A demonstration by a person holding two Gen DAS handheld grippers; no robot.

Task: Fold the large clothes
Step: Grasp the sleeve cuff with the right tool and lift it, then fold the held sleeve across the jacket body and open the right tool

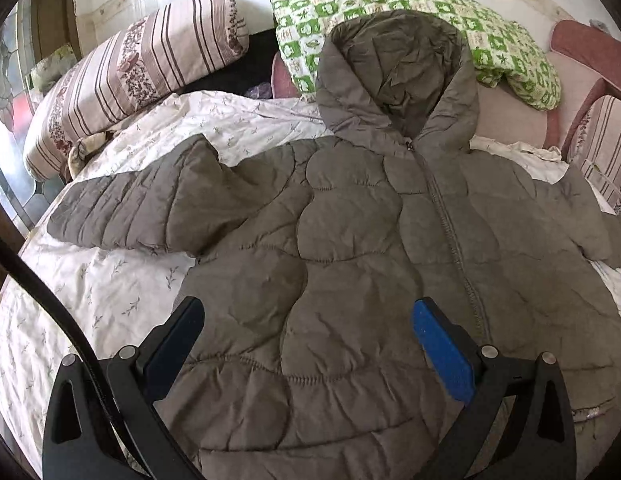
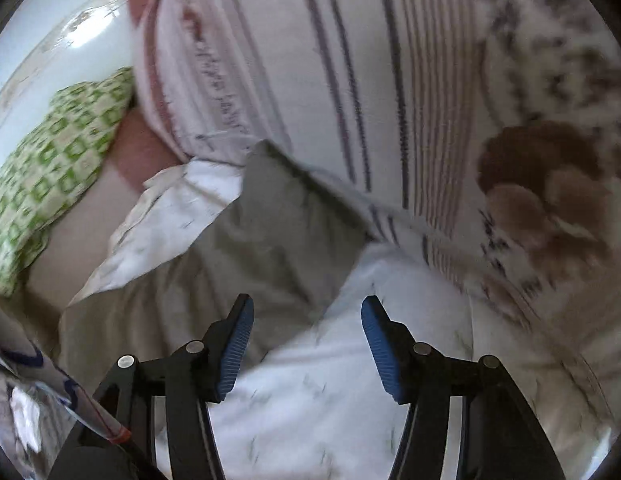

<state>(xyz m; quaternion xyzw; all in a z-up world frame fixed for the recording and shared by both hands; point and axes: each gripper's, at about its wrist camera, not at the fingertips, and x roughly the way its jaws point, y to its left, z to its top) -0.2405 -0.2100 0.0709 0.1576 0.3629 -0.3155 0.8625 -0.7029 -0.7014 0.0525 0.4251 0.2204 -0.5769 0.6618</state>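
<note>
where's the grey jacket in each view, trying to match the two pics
Left wrist: the grey jacket fills the centre, zipped, hood towards the top, spread flat on the white sheet.
Right wrist: only one sleeve shows, lower left of centre, blurred.
Shared landmark: the green checked pillow, upper centre; far left.

No readable text, label, brand, number or sign on anything in either view.

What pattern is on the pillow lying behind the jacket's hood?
A green-and-white checked print with small leaf motifs on the pillow, clearest in the left wrist view behind the hood.
</note>
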